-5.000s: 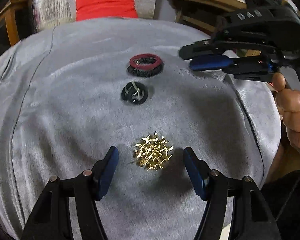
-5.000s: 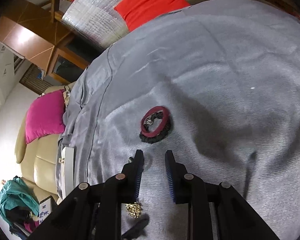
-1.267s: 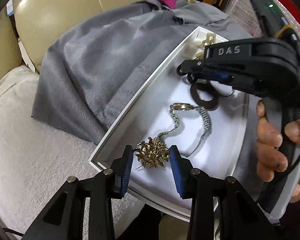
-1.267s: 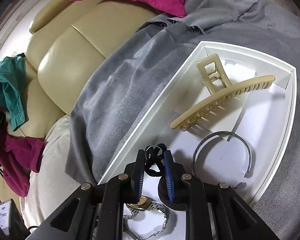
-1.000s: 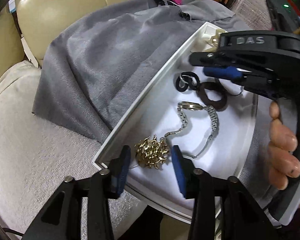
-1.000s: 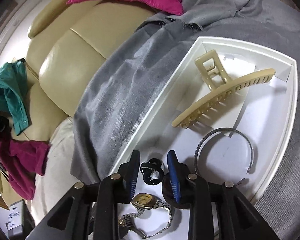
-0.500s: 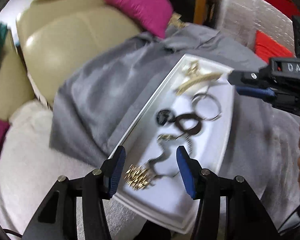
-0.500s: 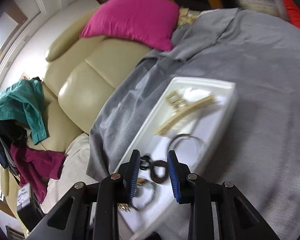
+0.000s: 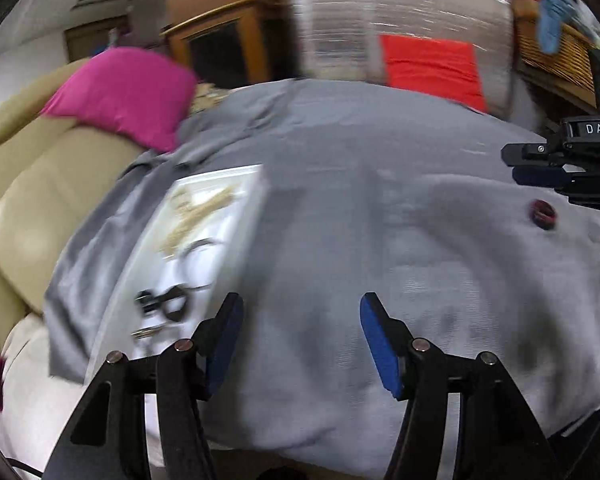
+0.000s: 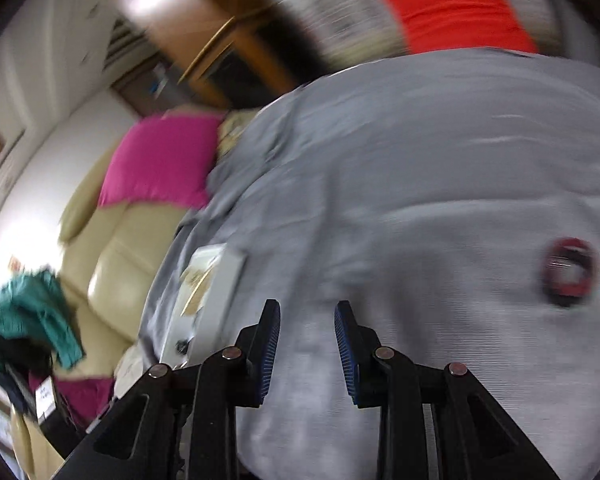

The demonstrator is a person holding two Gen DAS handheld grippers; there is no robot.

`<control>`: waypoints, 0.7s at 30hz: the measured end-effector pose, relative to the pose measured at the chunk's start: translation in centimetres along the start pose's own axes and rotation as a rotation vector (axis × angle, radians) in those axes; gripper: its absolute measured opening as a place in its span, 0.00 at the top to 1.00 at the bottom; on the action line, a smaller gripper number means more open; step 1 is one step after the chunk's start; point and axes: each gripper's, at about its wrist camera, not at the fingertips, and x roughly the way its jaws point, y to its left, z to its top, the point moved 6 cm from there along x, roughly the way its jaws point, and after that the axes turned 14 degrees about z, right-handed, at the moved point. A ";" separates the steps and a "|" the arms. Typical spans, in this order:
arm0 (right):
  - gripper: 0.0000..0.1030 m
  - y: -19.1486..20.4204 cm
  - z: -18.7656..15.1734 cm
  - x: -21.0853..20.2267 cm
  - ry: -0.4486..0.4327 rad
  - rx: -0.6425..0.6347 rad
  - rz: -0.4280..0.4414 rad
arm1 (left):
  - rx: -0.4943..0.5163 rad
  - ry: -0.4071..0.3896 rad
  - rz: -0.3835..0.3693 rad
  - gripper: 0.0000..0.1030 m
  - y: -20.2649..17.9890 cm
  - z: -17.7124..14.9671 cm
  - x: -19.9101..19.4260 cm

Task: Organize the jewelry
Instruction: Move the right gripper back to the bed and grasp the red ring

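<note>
We hold both grippers over the grey cloth point(image 9: 340, 240), empty — left gripper point(image 9: 302, 344) jaws spread wide, right gripper point(image 10: 307, 346) jaws parted too. The red-and-black ring point(image 10: 570, 276), probably a scrunchie though blur hides detail, lies alone on the cloth, well apart from the white tray point(image 9: 236, 216) holding the other pieces. Risks: a fast approach could overshoot, pinch cloth along with the ring, or drag it — soft fabric bunches easily.
</note>
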 end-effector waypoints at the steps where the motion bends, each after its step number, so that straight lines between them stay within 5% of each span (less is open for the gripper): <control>1: 0.70 -1.0 0.3 -1.1 -0.021 0.018 -0.005 | 0.018 0.001 -0.020 0.40 -1.5 0.2 -0.2; 6: 0.70 -8.8 2.0 -8.1 -0.153 0.161 -0.063 | 0.078 0.035 -0.074 0.40 -6.6 0.6 -0.1; 9: 0.70 -12.3 2.4 -9.5 -0.159 0.226 -0.089 | 0.099 0.050 -0.094 0.40 -9.1 1.0 0.1; 18: 0.71 -19.3 3.6 -7.6 -0.100 0.374 -0.134 | 0.117 0.124 -0.107 0.40 -13.2 2.4 3.0; 21: 0.80 -20.2 3.7 -6.4 -0.076 0.379 -0.158 | 0.110 0.153 -0.115 0.40 -13.5 2.4 3.9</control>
